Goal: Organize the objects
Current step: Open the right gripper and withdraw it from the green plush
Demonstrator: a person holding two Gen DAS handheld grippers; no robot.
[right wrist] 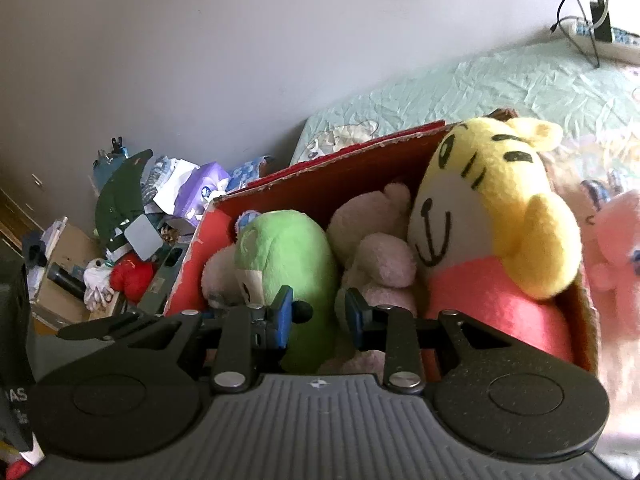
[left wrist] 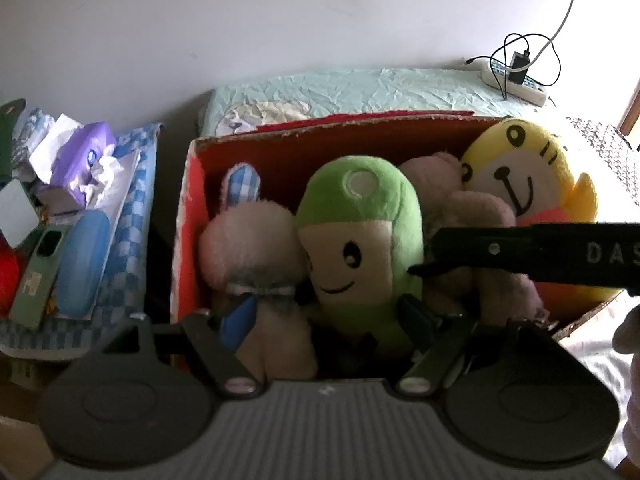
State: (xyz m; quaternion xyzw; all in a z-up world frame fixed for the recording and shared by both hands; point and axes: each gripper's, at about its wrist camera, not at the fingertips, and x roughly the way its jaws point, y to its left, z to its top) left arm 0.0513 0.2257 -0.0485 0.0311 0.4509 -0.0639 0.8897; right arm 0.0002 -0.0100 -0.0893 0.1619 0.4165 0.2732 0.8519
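A red cardboard box [left wrist: 188, 216] [right wrist: 316, 184] on the bed holds several plush toys: a green one [left wrist: 360, 236] [right wrist: 288, 256], a pale pink rabbit with a checked ear [left wrist: 252, 248], a pale pink one [left wrist: 472, 204] [right wrist: 380, 248] and a yellow tiger in pink [left wrist: 516, 172] [right wrist: 492, 216]. My left gripper [left wrist: 316, 320] is open, its fingers either side of the rabbit and green plush at the box's near edge. My right gripper [right wrist: 318, 312] is open with blue pads, just above the green plush. The right gripper also crosses the left wrist view [left wrist: 520, 252].
A pink plush [right wrist: 616, 248] lies outside the box on the right. A cluttered pile with a purple tissue pack [left wrist: 84, 160] [right wrist: 200, 192] sits left of the box. A power strip with cables [left wrist: 516, 76] [right wrist: 600, 32] lies on the pale green bedsheet [left wrist: 360, 88] behind.
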